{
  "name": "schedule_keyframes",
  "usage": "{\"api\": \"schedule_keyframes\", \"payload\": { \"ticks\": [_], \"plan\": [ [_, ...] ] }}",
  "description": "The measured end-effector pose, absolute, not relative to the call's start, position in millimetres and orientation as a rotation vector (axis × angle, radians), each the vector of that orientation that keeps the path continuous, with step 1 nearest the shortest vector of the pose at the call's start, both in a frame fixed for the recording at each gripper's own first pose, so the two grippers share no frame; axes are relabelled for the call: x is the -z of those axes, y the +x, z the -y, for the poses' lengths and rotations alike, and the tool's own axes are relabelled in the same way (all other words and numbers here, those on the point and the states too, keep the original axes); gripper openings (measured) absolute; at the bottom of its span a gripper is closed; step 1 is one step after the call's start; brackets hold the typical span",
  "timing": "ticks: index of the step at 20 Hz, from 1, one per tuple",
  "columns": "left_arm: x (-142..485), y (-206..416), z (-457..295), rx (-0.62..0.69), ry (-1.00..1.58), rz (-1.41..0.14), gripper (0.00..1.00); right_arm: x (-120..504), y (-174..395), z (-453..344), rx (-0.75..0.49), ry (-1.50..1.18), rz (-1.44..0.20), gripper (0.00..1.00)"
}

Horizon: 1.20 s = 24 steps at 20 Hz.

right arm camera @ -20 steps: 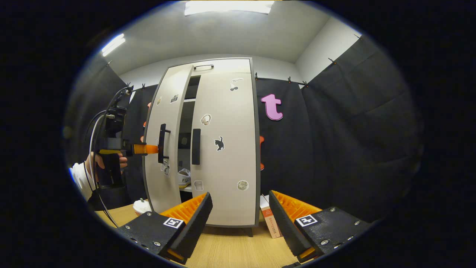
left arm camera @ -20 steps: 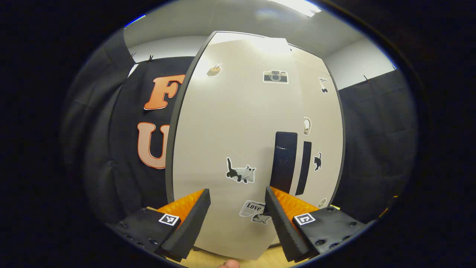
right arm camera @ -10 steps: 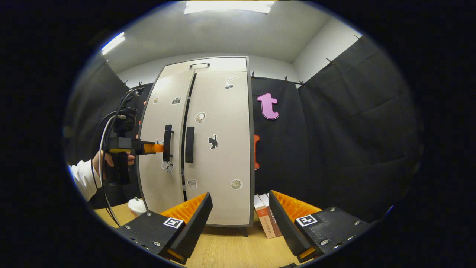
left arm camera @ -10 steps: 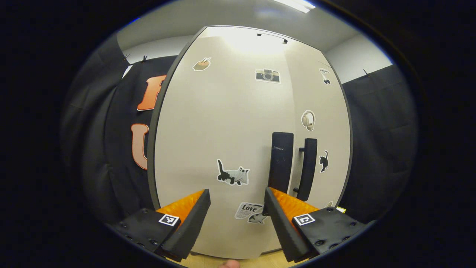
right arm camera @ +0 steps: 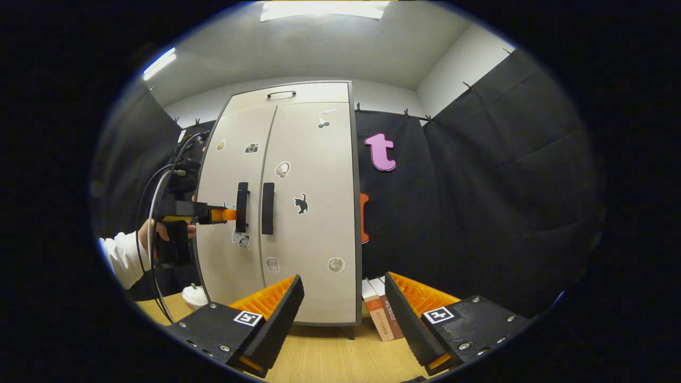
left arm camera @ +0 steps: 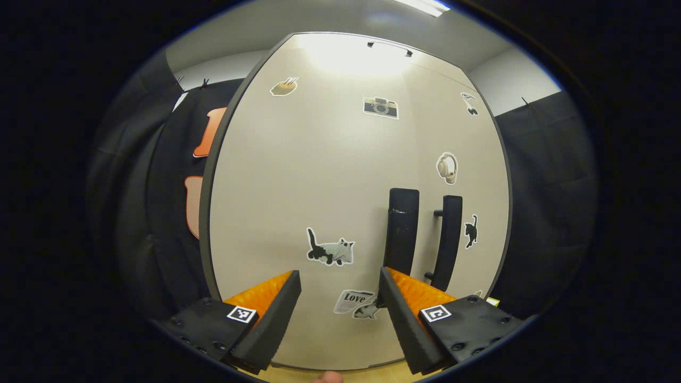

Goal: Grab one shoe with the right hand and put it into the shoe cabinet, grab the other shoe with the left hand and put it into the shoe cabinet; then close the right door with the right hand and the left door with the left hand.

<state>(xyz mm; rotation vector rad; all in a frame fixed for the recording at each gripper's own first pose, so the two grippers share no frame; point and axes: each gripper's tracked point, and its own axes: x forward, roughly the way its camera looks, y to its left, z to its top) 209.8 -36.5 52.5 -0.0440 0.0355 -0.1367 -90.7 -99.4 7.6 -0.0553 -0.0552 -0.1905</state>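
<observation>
The pale shoe cabinet [right arm camera: 308, 213] stands on the wooden table with both doors flush and its inside hidden. In the left gripper view the left door [left arm camera: 298, 186], dotted with stickers, is very close. My left gripper [left arm camera: 340, 311] is open against it, with the right finger beside the left door's dark handle [left arm camera: 401, 231]. The right door's handle [left arm camera: 449, 234] stands just beyond. From the right gripper view, the left gripper [right arm camera: 227, 214] touches the left door at its handle [right arm camera: 242, 206], held by a hand [right arm camera: 159, 231]. My right gripper [right arm camera: 343, 314] is open, back from the cabinet and holding nothing.
A few books [right arm camera: 380, 314] lean by the cabinet's right foot. A small white object [right arm camera: 192, 295] sits on the table [right arm camera: 330, 356] left of the cabinet. Black cloth walls close in on both sides.
The left door swung from ajar to fully shut as my left gripper pushed it in, and the gap showing the shelves and a shoe vanished. The right gripper barely shifted.
</observation>
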Motion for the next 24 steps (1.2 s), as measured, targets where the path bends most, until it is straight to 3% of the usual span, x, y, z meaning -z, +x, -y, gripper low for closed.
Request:
{"api": "schedule_keyframes", "payload": {
  "ticks": [10, 16, 24],
  "plan": [
    [-73.2, 84.1, 15.6, 0.113, -0.044, 0.020, 0.96, -6.8, -87.7, 74.3, 0.118, -0.040, 0.046, 0.94],
    [-49.0, 14.2, -5.5, 0.039, -0.022, 0.034, 0.96, -3.6, -91.2, 61.7, 0.085, -0.040, 0.038, 0.94],
    [-10.4, -28.8, -20.0, -0.032, -0.053, -0.002, 0.96, 1.7, -100.2, 58.4, 0.087, -0.026, 0.025, 0.94]
  ]
}}
